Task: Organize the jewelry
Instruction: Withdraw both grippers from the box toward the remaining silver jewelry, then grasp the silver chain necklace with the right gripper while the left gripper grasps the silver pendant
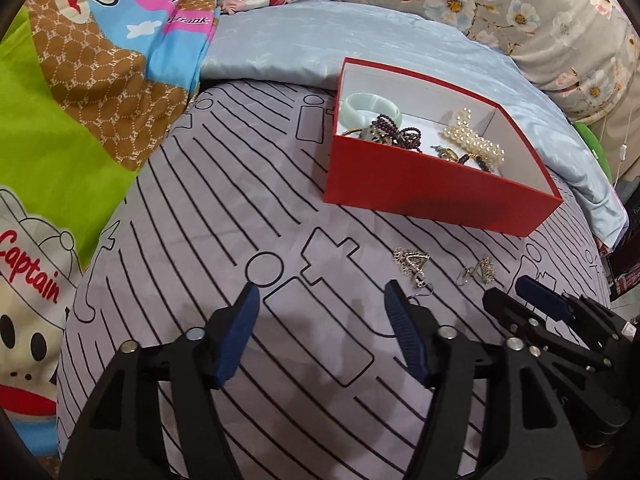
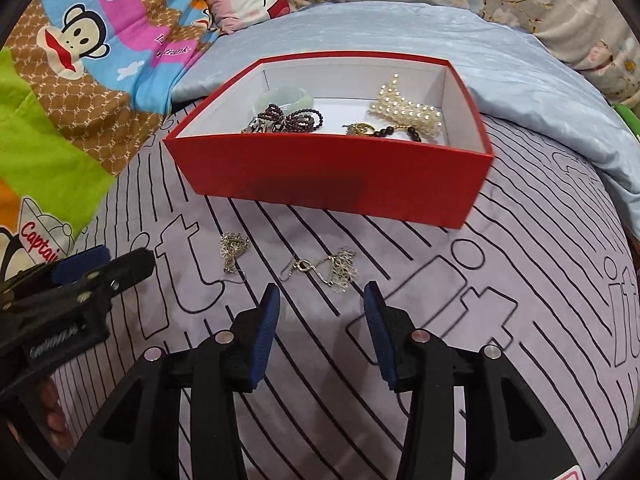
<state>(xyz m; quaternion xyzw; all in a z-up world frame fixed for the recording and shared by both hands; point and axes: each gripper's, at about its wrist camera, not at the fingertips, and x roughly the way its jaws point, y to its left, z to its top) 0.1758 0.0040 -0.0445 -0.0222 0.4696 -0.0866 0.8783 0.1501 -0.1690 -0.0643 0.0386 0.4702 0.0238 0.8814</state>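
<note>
A red box with a white inside stands on the grey striped bedsheet, and it serves as the place where the jewelry is collected: a pale green bangle, dark bead strands, a pearl piece and some small gold-coloured item already lie in it, loosely mixed together. Two silver earrings are not yet inside; they lie flat on the sheet just in front of the near wall of the box, a little apart from each other, so I judge they are the last things to pick up. The left earring is close to the left gripper, which in its own view shows it just beyond the tip of its right finger and a bit to the side, not between the fingers. The right earring lies just ahead of the right gripper, almost on the line of the gap between the two blue pads. Both grippers are released with nothing between the jaws, the left one standing wider than the right, and both point steeply down at the sheet, which fits an approach to one earring each. The hooks of the earrings are thin, and I cannot tell if they catch on the cloth. The soft sheet will probably give way under the fingertips.
</note>
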